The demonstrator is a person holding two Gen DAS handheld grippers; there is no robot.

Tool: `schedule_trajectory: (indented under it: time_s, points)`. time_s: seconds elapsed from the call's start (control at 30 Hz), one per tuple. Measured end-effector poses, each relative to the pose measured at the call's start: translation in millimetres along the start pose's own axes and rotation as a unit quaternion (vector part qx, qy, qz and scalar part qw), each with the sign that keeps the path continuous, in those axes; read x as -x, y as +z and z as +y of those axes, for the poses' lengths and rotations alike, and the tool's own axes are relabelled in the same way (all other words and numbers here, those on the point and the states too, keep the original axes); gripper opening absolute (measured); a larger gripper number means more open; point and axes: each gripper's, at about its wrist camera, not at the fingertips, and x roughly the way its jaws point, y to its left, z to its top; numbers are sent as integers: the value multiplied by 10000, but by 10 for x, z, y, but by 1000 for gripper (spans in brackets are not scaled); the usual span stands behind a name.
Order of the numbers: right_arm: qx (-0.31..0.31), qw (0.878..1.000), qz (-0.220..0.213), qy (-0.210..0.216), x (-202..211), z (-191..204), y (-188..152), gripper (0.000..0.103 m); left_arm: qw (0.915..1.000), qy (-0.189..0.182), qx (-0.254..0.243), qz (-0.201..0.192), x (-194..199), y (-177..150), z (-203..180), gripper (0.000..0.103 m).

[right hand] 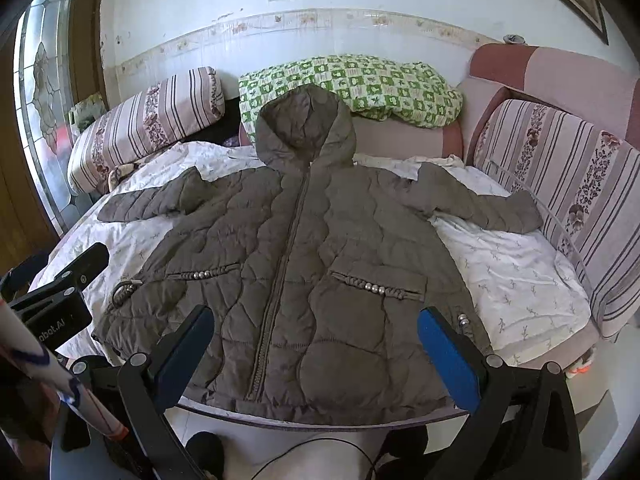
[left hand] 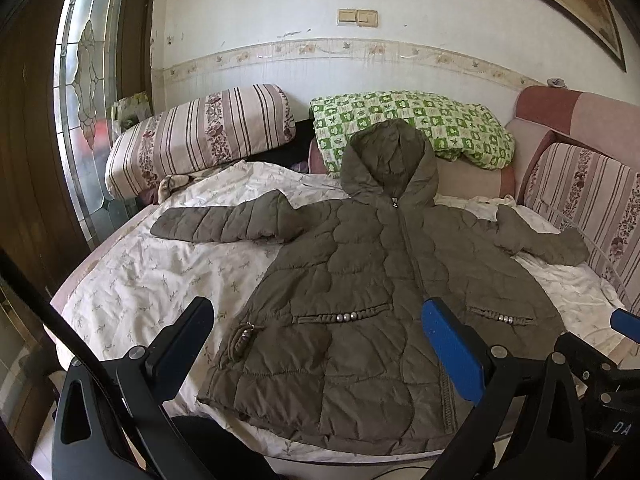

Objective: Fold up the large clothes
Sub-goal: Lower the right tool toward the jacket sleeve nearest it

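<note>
An olive quilted hooded jacket (left hand: 360, 280) (right hand: 304, 264) lies flat, front up and zipped, on a white floral sheet (left hand: 168, 280) (right hand: 512, 276). Both sleeves spread sideways and the hood points toward the wall. My left gripper (left hand: 318, 322) hovers open above the jacket's lower left part, holding nothing. My right gripper (right hand: 316, 332) hovers open over the hem near the zip, also empty. The left gripper's body (right hand: 60, 292) shows at the left edge of the right wrist view, and a right gripper fingertip (left hand: 624, 320) shows at the right edge of the left wrist view.
A striped bolster (left hand: 200, 136) and a green checked quilt (left hand: 420, 128) lie behind the jacket by the wall. Striped cushions (right hand: 568, 200) line the right side. A glass-paned door (left hand: 84, 100) stands at left. A cable (right hand: 320, 456) runs on the floor by the bed's front edge.
</note>
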Motion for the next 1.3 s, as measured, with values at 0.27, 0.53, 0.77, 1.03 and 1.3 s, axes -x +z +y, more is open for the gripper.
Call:
schedule_trajectory:
  time_s: [0.27, 0.53, 0.77, 1.03, 1.3]
  points:
    - [17, 10000, 97, 10, -62, 31, 26, 103, 10000, 17, -14, 46, -44, -24, 28, 103]
    - [13, 9999, 112, 9, -58, 21, 16, 103, 10000, 24, -14, 38, -44, -20, 29, 103]
    - [6, 9999, 107, 18, -54, 13, 10, 103, 10000, 31, -47, 12, -38, -39, 57, 103]
    - [2, 9999, 101, 25, -47, 11, 21, 103, 9999, 71, -116, -43, 25, -52, 53, 103]
    - [-49, 9999, 12, 99, 19, 3, -17, 103, 9994, 185, -251, -153, 201, -24, -5, 103]
